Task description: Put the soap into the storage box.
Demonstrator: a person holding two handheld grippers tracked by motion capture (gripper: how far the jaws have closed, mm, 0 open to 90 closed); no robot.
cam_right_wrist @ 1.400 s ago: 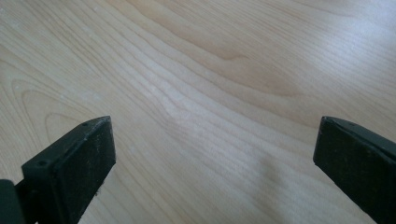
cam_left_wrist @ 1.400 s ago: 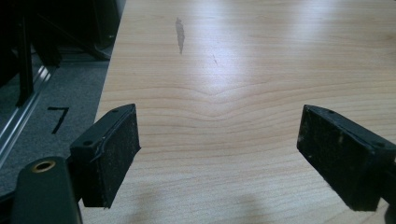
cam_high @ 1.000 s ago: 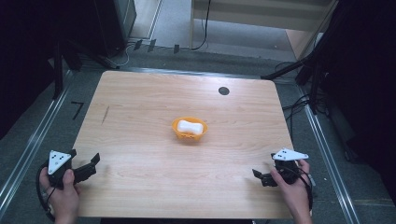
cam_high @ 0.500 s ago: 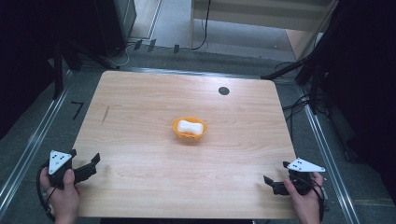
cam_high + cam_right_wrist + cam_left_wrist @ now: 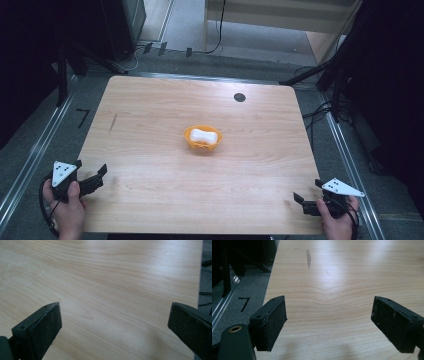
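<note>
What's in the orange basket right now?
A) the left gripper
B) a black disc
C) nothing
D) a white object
D: in the high view the basket at mid-table holds a white object; both grippers sit back at the near table edge, jaws open.

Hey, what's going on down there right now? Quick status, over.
Left gripper open, right gripper open, both at near table corners. Orange basket mid-table, white object inside, untouched. Nothing in the way.

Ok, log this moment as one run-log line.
left gripper: open, near-left corner | right gripper: open, near-right corner | orange basket: mid-table, holds white object, untouched
</note>
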